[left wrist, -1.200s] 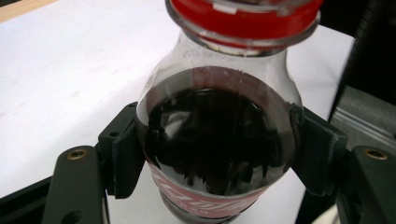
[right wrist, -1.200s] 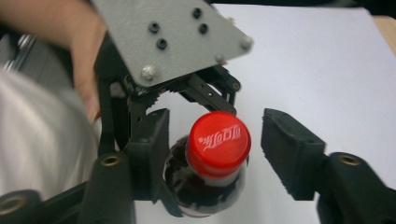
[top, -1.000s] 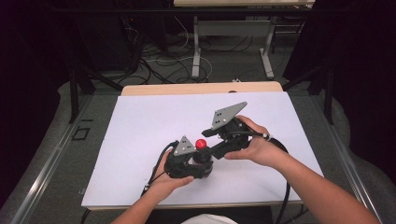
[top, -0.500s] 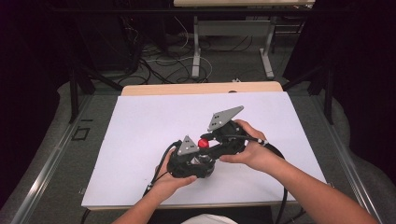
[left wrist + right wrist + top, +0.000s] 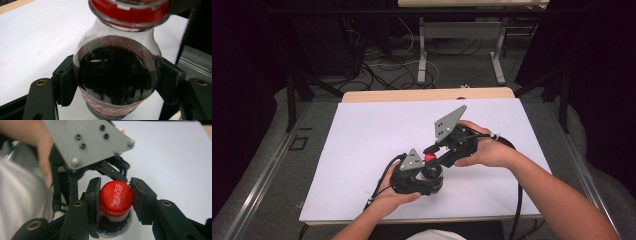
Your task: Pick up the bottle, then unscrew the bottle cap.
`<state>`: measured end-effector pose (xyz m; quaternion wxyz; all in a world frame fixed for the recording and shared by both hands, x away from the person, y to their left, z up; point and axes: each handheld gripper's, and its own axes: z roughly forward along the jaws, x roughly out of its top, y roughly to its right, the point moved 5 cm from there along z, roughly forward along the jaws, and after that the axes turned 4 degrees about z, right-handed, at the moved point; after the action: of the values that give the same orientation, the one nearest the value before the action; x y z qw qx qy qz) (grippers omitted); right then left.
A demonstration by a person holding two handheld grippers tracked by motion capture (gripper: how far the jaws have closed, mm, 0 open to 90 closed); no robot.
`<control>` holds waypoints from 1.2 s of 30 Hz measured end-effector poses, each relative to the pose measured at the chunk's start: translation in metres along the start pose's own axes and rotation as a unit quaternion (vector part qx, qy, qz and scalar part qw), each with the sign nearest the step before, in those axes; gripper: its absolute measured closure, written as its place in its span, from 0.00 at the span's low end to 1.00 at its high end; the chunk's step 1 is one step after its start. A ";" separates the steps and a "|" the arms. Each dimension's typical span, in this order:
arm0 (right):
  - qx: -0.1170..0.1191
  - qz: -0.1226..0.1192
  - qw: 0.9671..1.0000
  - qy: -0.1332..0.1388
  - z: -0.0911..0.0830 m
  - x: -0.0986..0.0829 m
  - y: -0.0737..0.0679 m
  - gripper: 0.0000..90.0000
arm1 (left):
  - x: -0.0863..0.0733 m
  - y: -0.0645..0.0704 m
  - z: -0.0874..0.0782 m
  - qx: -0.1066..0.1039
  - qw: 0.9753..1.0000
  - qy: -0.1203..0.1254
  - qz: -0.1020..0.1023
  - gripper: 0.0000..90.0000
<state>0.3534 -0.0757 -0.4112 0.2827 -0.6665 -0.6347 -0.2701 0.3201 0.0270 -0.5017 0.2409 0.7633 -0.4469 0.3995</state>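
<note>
**Cap twist-off, both grippers on the bottle**

I've got the cola bottle (image 5: pixel 116 75) pinned in the left gripper (image 5: pixel 116 82), just above the white table sheet (image 5: pixel 362 140) near its front middle. Right gripper (image 5: pixel 115 201) is on the red cap (image 5: pixel 116 198).

Risks from here, my read:
- Cap slips. The right pads (image 5: pixel 93 200) grip a smooth round cap across its sides; if I turn too fast or the squeeze is light, the jaws will likely skid around it and not unscrew anything.
- Bottle spins in the left jaws. Those pads (image 5: pixel 66 83) sit on the curved shoulder just above the label, not on a flat, so torque from the cap could rotate the whole bottle.
- Fizz or spill. The bottle is dark with liquid well up into the shoulder; it's tilted in the hold, so a cap that lets go suddenly could slop cola onto the sheet.
- The two grippers are packed close in the high view; the grey plates could knock on a big wrist turn.

Fingers: left jaws part-open, clamped on the bottle's body on both sides. Right jaws narrower, closed on the cap, pads touching both sides. Cap looks fully seated; I can't tell if the seal ring is broken.
</note>
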 end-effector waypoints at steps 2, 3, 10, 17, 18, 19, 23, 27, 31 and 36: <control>0.010 -0.017 1.000 -0.002 -0.001 0.000 0.001 0.68 | 0.000 0.002 0.000 0.002 1.000 0.005 0.007 0.33; 0.028 -0.042 0.999 -0.001 -0.001 -0.001 0.002 0.68 | 0.000 0.002 0.000 0.000 1.000 0.005 0.009 0.33; 0.008 -0.015 1.000 0.012 -0.003 -0.001 0.005 0.52 | -0.001 -0.001 0.001 0.002 1.000 0.004 0.000 0.33; -0.071 0.057 0.996 0.027 -0.012 -0.001 0.002 0.47 | 0.000 -0.011 -0.002 0.024 0.999 0.004 -0.022 0.33; -0.097 0.088 0.991 0.035 -0.013 -0.003 0.000 0.45 | 0.000 -0.013 -0.002 0.024 0.999 -0.001 -0.023 0.33; -0.097 0.088 0.991 0.035 -0.013 -0.003 0.000 0.45 | 0.000 -0.013 -0.001 0.029 0.999 0.005 -0.026 0.33; -0.140 0.131 0.981 0.037 -0.013 -0.006 -0.007 0.49 | 0.001 -0.014 0.002 0.030 0.999 0.002 -0.032 0.33; -0.160 0.150 0.974 0.047 -0.009 -0.006 -0.009 0.53 | 0.001 -0.014 0.006 0.036 0.999 -0.001 -0.035 0.33; -0.169 0.177 0.969 0.044 -0.002 -0.006 -0.010 0.54 | 0.001 -0.013 0.008 0.042 0.999 -0.004 -0.031 0.33; -0.181 0.191 0.964 0.045 0.004 -0.003 -0.010 0.60 | 0.003 -0.011 0.008 0.046 0.999 -0.004 -0.026 0.33</control>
<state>0.3430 -0.0747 -0.4155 0.2316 -0.8028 -0.4225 -0.3512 0.3340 0.0250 -0.5040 0.2140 0.7864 -0.4089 0.4107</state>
